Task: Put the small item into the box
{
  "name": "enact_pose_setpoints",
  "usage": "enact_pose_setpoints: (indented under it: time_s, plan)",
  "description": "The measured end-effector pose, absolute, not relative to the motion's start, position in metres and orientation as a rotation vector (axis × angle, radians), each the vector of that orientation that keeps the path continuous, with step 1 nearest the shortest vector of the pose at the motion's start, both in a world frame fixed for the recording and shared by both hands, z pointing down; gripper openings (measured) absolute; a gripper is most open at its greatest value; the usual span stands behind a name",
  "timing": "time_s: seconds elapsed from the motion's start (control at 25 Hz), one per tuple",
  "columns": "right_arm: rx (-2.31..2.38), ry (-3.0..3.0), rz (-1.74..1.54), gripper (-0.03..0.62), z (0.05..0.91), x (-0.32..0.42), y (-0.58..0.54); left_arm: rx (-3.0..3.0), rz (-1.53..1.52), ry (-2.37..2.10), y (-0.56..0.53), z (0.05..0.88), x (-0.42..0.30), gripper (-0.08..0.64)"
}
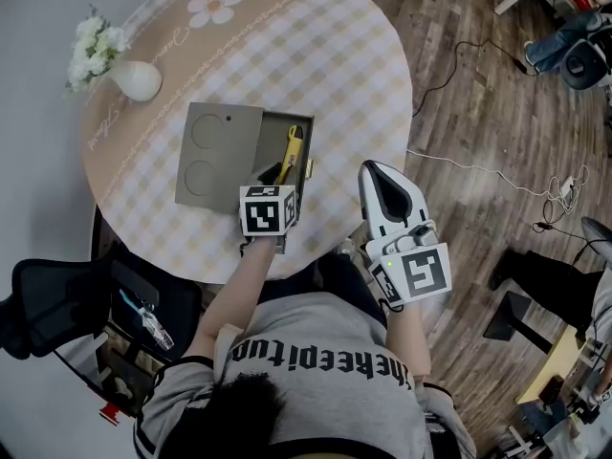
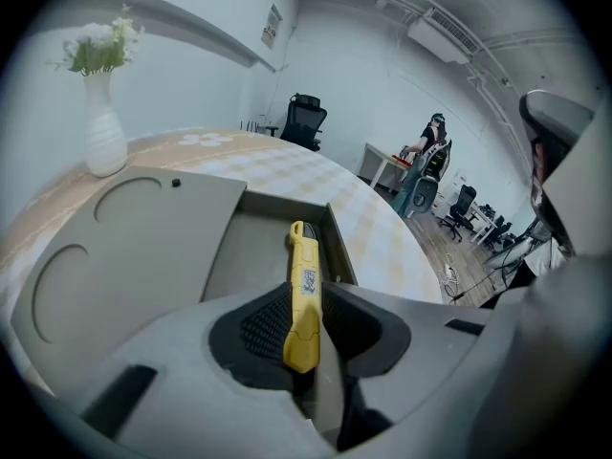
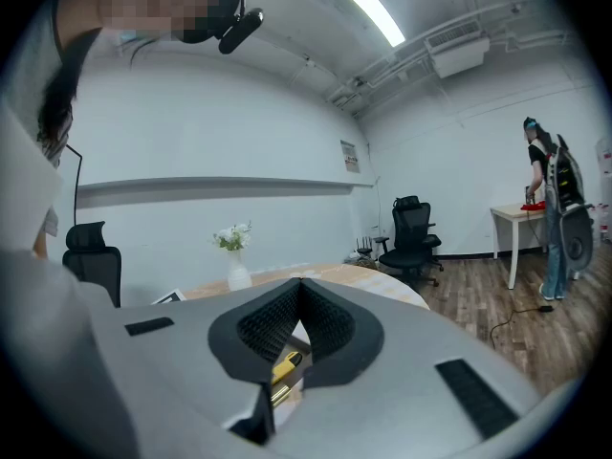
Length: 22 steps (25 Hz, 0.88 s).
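Where the person's arms reach out over the near edge of the round table [image 1: 316,55], the left gripper [image 2: 307,287] points steeply down at an open grey box [image 1: 304,132]. Its jaws stand only narrowly apart, the ribbed black pads set against both sides of a slim yellow tool [image 1: 291,151]. The tool's near end sits up between those pads, while its far end reaches down inside the box, close to the right wall. The right gripper [image 3: 299,285] is held off to the right of the box, roughly level and just past the table's edge, its jaws closed tip to tip with nothing between them. The box's flat lid [image 1: 218,156], marked with two circular outlines, lies to the left of the open compartment and covers that side. Beyond the box, near the table's far left rim, stands a white vase [image 1: 139,81] of pale flowers on the checked tablecloth. Farther off, a black office chair [image 2: 304,120] stands by the wall, and a person [image 3: 547,208] stands at a white desk on the wooden floor.
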State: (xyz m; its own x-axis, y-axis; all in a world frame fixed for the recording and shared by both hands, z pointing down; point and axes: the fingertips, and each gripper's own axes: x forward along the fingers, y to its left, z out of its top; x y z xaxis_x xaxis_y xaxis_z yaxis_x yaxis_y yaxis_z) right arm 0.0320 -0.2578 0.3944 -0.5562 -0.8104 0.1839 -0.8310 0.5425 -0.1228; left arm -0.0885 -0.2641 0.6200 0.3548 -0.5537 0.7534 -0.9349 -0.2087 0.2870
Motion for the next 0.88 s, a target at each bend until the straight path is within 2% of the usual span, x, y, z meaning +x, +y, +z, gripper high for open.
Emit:
enact_pose_setpoints:
  time_s: [0.12,0.28,0.88]
  plan:
    - [1.403,-2.681,0.291,0.006,0.392,0.030,-0.254,1.916,0.626,-1.335,-0.264,0.607,-0.090,0.046]
    - [1.372,-2.703,0.278,0.006,0.389,0.027,-0.248,1.977,0.584,-1.362,-0.262,0.587,-0.089,0.017]
    - [1.237,-2.780,0.226,0.006,0.375,0.015,-0.222,2.190,0.429,-1.424,-0.235,0.511,-0.076,0.015]
